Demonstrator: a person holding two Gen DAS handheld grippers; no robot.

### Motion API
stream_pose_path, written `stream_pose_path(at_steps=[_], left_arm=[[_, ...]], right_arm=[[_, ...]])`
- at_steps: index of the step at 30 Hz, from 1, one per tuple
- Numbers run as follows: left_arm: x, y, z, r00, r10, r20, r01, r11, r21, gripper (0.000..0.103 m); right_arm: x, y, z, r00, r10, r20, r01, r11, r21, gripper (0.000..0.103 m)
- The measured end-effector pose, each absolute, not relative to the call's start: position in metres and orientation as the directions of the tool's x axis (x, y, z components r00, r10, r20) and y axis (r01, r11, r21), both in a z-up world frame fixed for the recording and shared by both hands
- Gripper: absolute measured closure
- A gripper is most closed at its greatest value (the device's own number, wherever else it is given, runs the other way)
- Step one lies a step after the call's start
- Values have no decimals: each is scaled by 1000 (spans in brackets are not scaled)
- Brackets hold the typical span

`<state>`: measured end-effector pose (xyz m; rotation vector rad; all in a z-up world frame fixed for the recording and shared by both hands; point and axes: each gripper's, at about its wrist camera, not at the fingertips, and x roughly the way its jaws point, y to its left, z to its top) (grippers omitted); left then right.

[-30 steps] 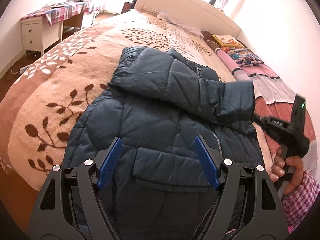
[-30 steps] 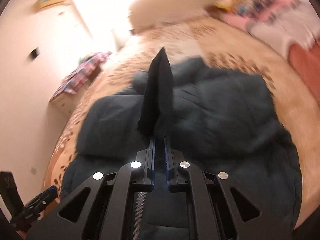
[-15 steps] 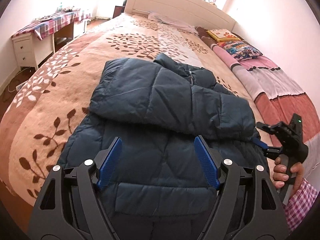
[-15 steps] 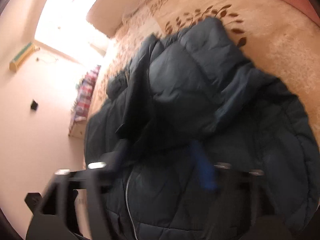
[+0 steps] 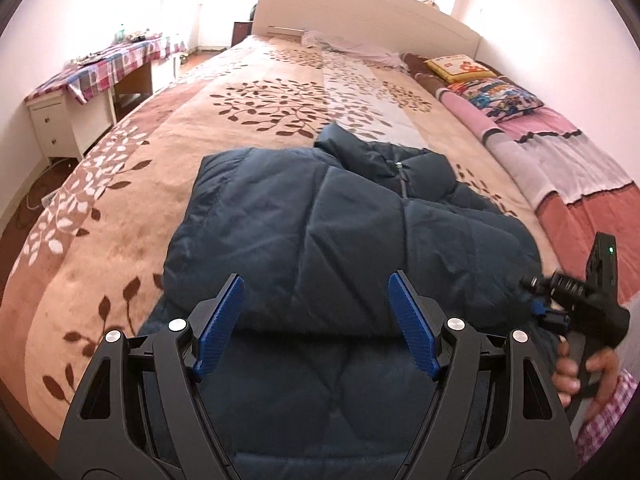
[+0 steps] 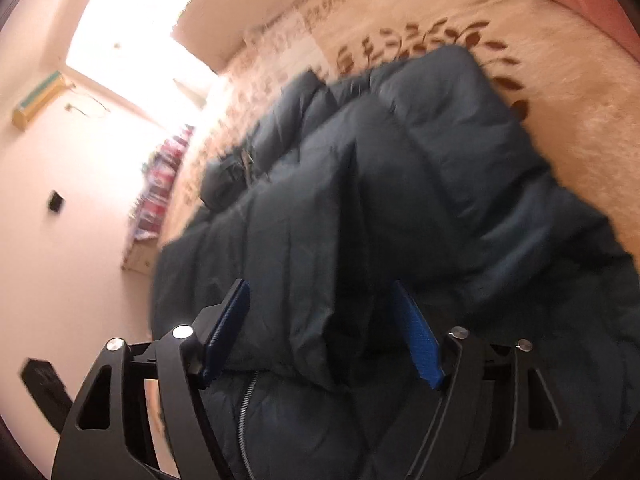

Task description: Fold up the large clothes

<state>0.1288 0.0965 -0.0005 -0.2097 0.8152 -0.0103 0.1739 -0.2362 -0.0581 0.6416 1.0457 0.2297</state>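
**Sleeves laid over jacket front, both grippers free above the near hem**

Jacket [image 5: 320, 240]: dark blue padded, lying on the leaf-print blanket [image 5: 132, 184] of the bed, collar [image 5: 384, 160] at the far end, hem nearest the cameras. Sleeves are laid crosswise over the chest, forming a thick band across the middle; its near edge sits just beyond the left gripper's tips.

Left gripper [image 5: 318, 324]: jaws spread wide, nothing between the blue pads, hovering over the lower front panel.

Right gripper [image 6: 322, 332]: jaws likewise apart and empty, over the jacket's right side near the zipper [image 6: 246, 400]. Right wrist view is motion-blurred, so fine detail there is unreliable.

Judgement: sleeve step looks complete; a hem-to-collar fold seems next.

Risks:
- Padded fill is springy, so the crossed sleeves may slide or spring open when the body is lifted
- Slick shell may slip from a shallow pinch; a grip catching only the top layer would leave the back panel behind
- Uneven lift between the two sides would skew the fold
- Plush blanket could drag along with the hem
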Motion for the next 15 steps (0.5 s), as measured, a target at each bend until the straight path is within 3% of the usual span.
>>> stream_pose_path(at_steps=[2,3,10,15], left_arm=[[136,97,-3,678,-73,-731,-93,979,-184,29],[137,98,-4,677,-71,-733,-99,977,-187,29],[140,91,-12,661,-54,-749,-109,980,-167,29],[148,85,-23,640,-28,-768,-114,985,-131,29]], right_arm=[[174,-231,-58,487,482,-728,100,798,595,85],[172,-232,-56,495,495,-714,87,790,607,91],[140,-258,-26,587,499,-638,55,762,646,95],[132,-276,-38,575,466,-672,120,765,633,95]])
